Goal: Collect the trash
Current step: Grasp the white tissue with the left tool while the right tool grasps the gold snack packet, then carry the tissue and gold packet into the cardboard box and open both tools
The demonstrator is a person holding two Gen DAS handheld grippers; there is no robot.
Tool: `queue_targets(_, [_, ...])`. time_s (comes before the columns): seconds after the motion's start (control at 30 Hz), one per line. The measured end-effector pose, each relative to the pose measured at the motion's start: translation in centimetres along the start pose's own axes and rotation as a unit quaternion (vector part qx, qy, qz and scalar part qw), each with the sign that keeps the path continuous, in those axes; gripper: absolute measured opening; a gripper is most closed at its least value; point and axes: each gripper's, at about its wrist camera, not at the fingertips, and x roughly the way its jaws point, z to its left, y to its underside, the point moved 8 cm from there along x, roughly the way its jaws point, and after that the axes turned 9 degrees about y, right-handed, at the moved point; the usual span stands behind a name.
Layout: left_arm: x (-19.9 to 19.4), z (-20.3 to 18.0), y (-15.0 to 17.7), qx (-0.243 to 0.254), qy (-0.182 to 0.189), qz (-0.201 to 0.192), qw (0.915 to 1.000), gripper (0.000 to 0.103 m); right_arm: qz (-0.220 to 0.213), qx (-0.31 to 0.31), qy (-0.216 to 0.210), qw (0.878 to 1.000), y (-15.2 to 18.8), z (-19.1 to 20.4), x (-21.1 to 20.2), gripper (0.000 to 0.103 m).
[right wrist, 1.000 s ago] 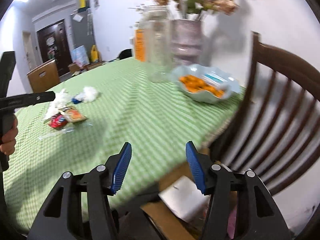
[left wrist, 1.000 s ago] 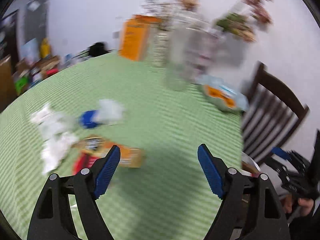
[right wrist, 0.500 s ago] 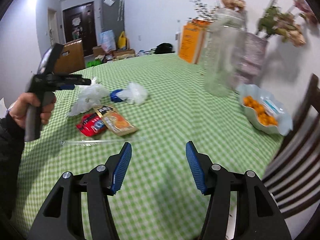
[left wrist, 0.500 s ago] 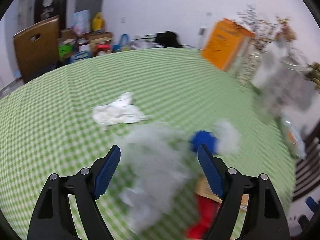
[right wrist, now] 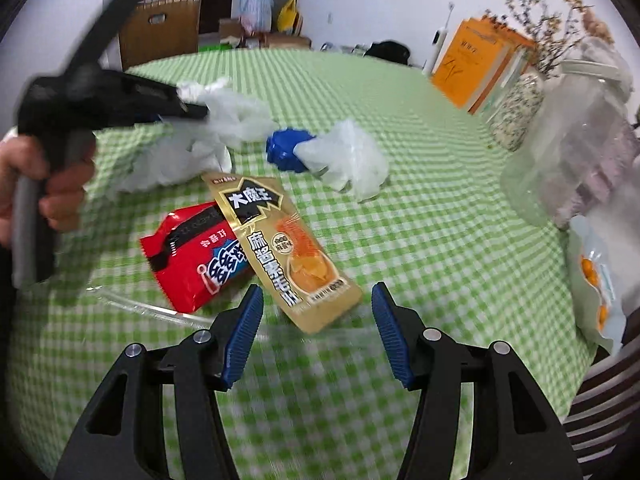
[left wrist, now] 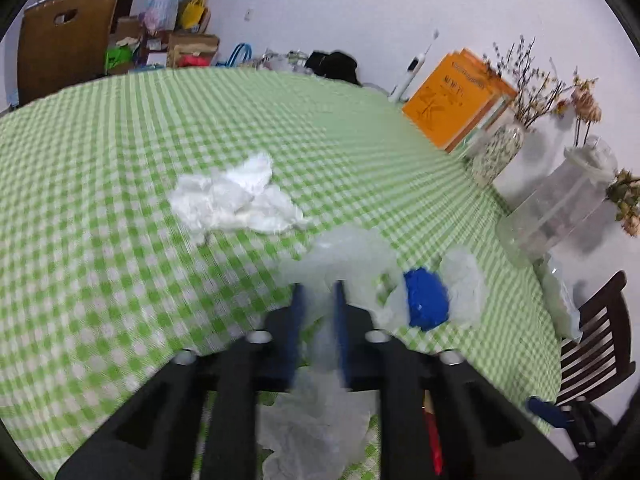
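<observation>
While my left gripper (left wrist: 318,320) has its jaws pinched on the limp, featherlight plastic bag (left wrist: 320,420) above the tabletop (left wrist: 100,160), my right gripper (right wrist: 316,332), jaws wide and empty, should take the slippery gold wrapper (right wrist: 280,248) by its near edge.

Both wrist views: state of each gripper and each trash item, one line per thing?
left gripper: shut on clear plastic bag
right gripper: open, holding nothing
gold snack packet: flat, overlapping red wrapper
white tissue: crumpled on the tablecloth, untouched
blue cap: on the table beside a crumpled bag
</observation>
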Motion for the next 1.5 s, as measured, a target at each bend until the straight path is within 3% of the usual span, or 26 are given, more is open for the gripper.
queue_targets(0.17, [-2.9,-0.1,-1.7,-0.036,0.057,-0.033,0.9972,0.004,0.016,-0.019,0.0,1.0,-0.1,1.1,1.9,0.055])
queue_targets(0.23, [-4.0,-0.1,-2.3,-0.049,0.077,-0.044,0.9949,0.004,0.019,-0.019,-0.003,1.0,-0.1,1.2,2.2,0.04])
queue_targets(0.27, [-4.7,-0.2,-2.6,-0.052,0.087,-0.051,0.9936,0.003,0.021,-0.018,-0.009,1.0,-0.2,1.2,2.4,0.027])
queue_targets(0.53, [-7.6,-2.3,-4.0,-0.054,0.149,-0.078,0.9843,0.003,-0.018,-0.002,0.021,1.0,-1.0,-0.8,-1.0,0.003])
queue_targets(0.67, [-7.8,-3.4,-3.9,-0.061,0.184,-0.069,0.9786,0.002,-0.046,0.025,0.037,0.998,-1.7,-3.1,-3.8,0.002])
queue_targets(0.9, [-8.1,-4.8,-3.8,-0.048,0.195,-0.068,0.9772,0.002,-0.074,0.075,0.026,0.994,-1.2,-6.2,-8.2,0.002])
queue_targets(1.1, [-7.3,-8.0,-2.9,-0.016,0.204,-0.052,0.9776,0.002,-0.081,0.114,0.055,0.989,1.4,-9.8,-11.6,0.002])
queue_targets(1.27, [-6.7,-10.4,-1.7,0.013,0.213,-0.034,0.9764,0.002,-0.07,0.134,0.096,0.984,5.3,-14.1,-14.4,0.002])
queue_targets(1.5, [-5.6,-11.3,-0.7,0.014,0.213,-0.017,0.9769,0.002,-0.006,0.155,0.173,0.973,14.9,-22.0,-17.5,0.002])
